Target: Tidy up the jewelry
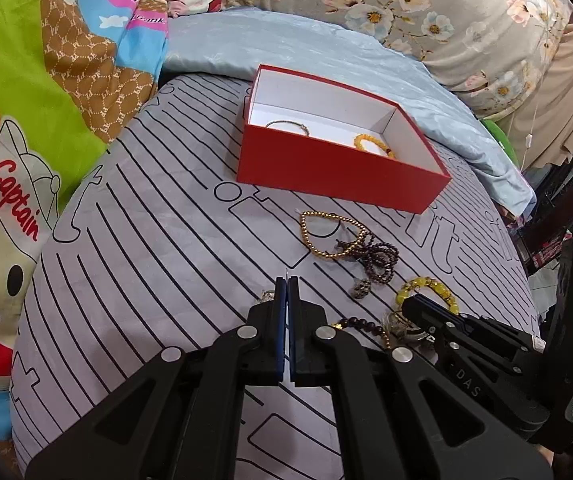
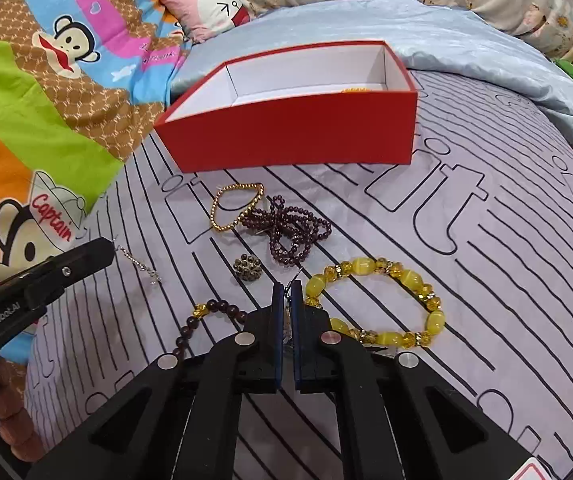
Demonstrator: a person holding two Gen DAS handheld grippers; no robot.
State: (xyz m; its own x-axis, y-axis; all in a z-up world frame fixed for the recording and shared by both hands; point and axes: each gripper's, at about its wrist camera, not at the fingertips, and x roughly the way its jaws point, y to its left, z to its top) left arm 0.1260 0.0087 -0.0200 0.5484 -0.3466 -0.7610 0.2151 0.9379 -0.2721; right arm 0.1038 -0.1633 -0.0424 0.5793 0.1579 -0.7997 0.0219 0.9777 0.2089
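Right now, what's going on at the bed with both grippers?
A person is sorting jewelry into the red box, which already holds a thin bangle and an orange bead bracelet. The left gripper is shut on a silver dangle earring; the right gripper pinches a small wire piece. The gold bead bracelet, yellow bracelet and dark strands wait outside.

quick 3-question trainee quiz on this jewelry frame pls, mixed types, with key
1. True or false: the red box holds no jewelry yet.
2. What dangles from the left gripper? A) silver chain B) yellow bracelet C) brooch
3. Fill in: the loose piece on the striped sheet lying nearest the box's front wall is the ____.

Key
1. False: a thin gold bangle and an orange bead bracelet lie inside.
2. A, the silver chain.
3. gold bead bracelet.
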